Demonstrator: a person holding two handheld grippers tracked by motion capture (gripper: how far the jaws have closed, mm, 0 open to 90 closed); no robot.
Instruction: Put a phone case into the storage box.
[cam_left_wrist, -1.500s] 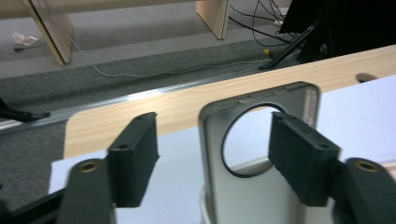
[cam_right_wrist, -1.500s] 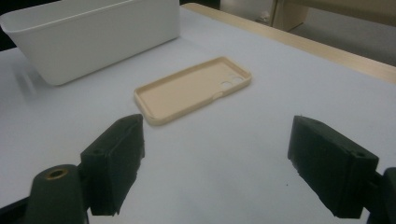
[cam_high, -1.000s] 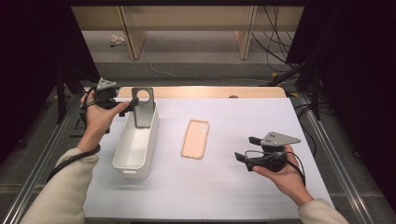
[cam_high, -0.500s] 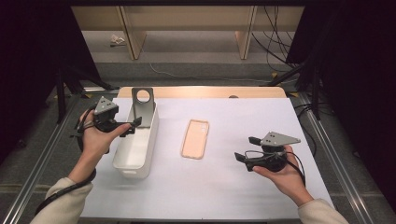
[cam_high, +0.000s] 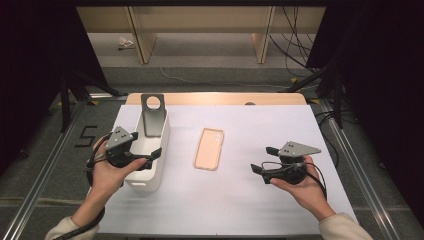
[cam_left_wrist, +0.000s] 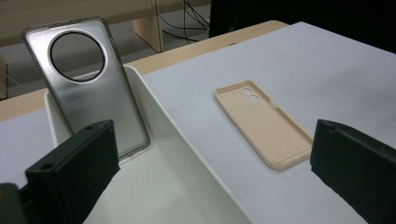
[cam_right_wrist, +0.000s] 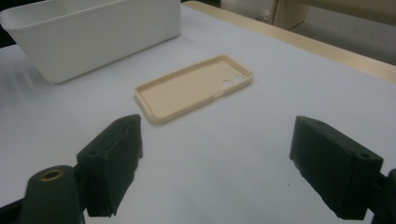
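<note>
Silver phone case (cam_left_wrist: 95, 88) upright in bin (cam_left_wrist: 187, 154); cutout topmost

White table (cam_high: 300, 125) with bin (cam_high: 162, 150), beige phone case (cam_high: 208, 149).

Silver-grey phone case (cam_left_wrist: 95, 88); beige phone case (cam_high: 209, 149); white bin (cam_high: 160, 150)

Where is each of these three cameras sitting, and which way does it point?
High view: above the table, looking forward and down; both hands and forearms show.
Left gripper view: on the left gripper, facing the grey phone case leaning in the white bin.
Right gripper view: on the right gripper, facing left.
All share the beige phone case.
</note>
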